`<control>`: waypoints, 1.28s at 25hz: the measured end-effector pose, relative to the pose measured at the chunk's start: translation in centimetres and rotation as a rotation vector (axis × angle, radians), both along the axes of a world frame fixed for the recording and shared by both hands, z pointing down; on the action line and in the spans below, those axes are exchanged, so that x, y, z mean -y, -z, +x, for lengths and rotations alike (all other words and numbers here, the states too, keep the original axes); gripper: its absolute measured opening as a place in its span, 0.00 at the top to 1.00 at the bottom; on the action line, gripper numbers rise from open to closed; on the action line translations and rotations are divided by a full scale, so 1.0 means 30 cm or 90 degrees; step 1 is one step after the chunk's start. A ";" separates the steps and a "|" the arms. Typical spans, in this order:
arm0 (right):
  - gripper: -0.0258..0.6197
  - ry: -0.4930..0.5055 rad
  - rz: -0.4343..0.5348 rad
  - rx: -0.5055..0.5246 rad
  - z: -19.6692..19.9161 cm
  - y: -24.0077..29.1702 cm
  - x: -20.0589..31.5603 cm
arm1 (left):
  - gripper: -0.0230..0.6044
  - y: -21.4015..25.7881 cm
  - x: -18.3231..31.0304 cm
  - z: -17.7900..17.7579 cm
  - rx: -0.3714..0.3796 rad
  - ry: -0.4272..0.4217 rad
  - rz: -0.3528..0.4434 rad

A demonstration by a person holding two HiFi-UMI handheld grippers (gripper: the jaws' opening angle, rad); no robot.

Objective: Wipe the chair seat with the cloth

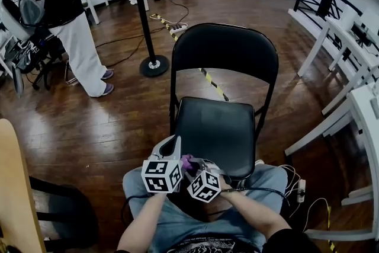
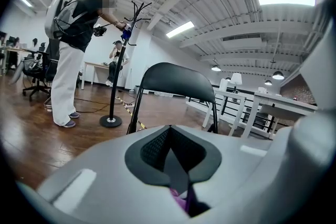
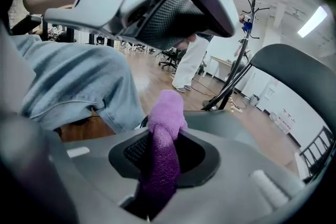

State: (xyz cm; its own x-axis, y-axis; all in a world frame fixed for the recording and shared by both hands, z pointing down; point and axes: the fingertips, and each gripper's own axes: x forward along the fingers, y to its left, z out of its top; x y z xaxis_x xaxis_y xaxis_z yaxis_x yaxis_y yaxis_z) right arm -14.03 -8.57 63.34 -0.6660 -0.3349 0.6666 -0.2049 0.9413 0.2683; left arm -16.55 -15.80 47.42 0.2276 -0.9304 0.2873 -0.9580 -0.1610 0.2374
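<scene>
Right gripper view: cloth (image 3: 167, 108) clamped between jaws of right tool (image 3: 164, 139).

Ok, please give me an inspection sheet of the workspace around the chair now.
Surface: chair seat black, bare.
Job's things: purple cloth off the seat.
Clutter: nothing seen.
Grippers: right gripper fingers shut on the purple cloth; left gripper fingers together.
Cables: floor cables behind the chair; power strip at right.
Surroundings: standing person, pole stand, white tables.
</scene>
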 end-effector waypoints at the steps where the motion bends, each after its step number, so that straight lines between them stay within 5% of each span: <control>1: 0.82 0.003 -0.002 0.000 -0.001 -0.006 -0.013 | 0.96 -0.003 0.001 0.005 0.000 -0.001 -0.001; 9: 0.82 -0.020 0.028 0.005 0.024 0.061 0.075 | 0.96 0.006 0.027 0.027 0.008 -0.015 0.010; 22: 0.82 -0.131 0.137 0.007 0.130 0.301 0.688 | 0.96 0.095 0.140 0.080 0.027 -0.059 0.052; 32: 0.82 -0.180 0.135 -0.070 0.182 0.143 1.036 | 0.96 0.022 0.196 0.096 0.036 -0.073 0.016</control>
State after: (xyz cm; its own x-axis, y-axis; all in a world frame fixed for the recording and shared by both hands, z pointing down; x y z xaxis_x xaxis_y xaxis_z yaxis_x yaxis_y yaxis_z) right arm -8.58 -39.66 59.04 -0.4552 -0.6338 0.6254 -0.4080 0.7728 0.4861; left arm -13.69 -21.69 46.75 0.3169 -0.9062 0.2798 -0.9446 -0.2752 0.1786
